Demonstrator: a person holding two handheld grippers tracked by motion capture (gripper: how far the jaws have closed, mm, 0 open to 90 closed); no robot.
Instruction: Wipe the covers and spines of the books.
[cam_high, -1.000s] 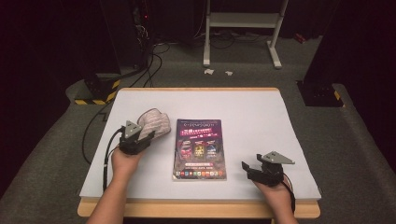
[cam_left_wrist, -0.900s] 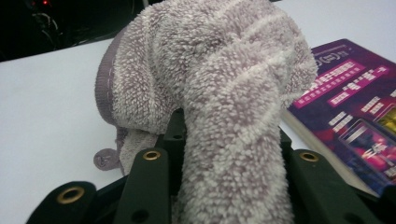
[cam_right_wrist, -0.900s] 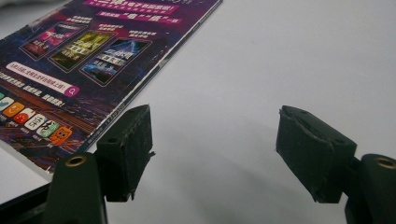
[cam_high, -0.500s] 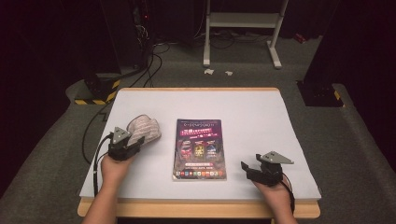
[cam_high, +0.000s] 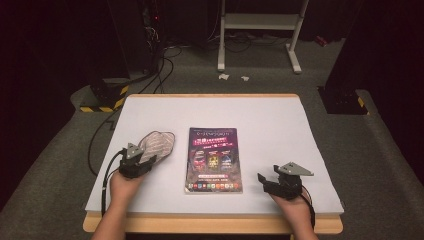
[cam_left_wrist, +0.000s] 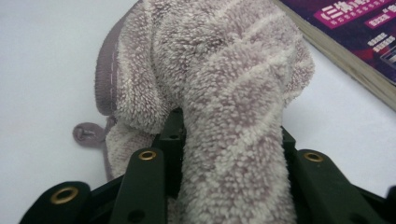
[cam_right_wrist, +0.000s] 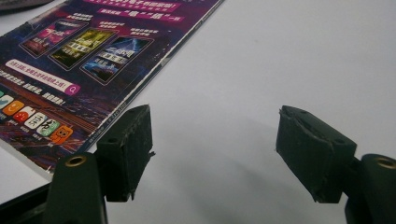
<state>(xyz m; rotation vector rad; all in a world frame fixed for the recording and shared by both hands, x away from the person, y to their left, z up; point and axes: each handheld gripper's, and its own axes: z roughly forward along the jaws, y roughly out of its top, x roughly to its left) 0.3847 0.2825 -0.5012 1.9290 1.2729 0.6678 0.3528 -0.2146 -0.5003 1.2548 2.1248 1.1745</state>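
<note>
i count one fuzzy towel (cam_high: 157, 144), one book (cam_high: 214, 159) and two hand-held grippers on my surface (cam_high: 270, 120).

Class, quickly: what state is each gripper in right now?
Left gripper: jaws just been opening, fluffy mauve striped towel between them.
Right gripper: open, holding nothing.

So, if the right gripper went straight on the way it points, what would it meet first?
Probably nothing: the right gripper has bare white table ahead of its open fingers; the book lies off to one side.
</note>
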